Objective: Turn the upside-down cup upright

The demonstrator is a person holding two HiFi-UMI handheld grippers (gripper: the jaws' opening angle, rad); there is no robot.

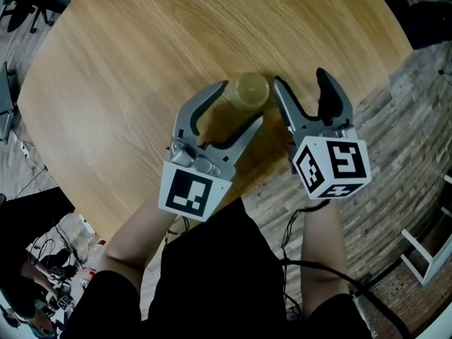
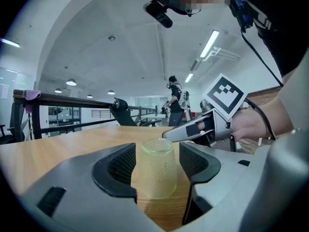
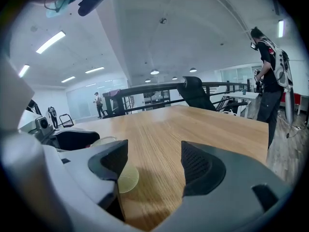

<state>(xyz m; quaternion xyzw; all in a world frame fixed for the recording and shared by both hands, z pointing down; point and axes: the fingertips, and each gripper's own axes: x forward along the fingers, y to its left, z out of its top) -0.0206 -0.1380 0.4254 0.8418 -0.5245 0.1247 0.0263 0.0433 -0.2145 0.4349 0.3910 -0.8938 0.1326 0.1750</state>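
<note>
A pale yellow, translucent, dimpled cup (image 1: 251, 90) stands upside down on the round wooden table (image 1: 127, 62), closed end up. My left gripper (image 1: 244, 102) has its jaws spread around the cup (image 2: 156, 168). One pad (image 2: 121, 167) sits right at the cup's side, while a thin strip of wood shows between the cup and the other pad (image 2: 194, 162). My right gripper (image 1: 304, 83) hovers open just right of the cup with nothing between its jaws. In the right gripper view only bare wood lies between them, and the cup (image 3: 103, 140) peeks past the left jaw.
The cup stands near the table's edge (image 1: 265, 189) closest to me. Wood-plank floor (image 1: 395, 154) lies to the right, cables (image 1: 42, 260) at lower left. A person (image 3: 270, 71) stands past the far side, with office chairs (image 1: 35, 6) behind.
</note>
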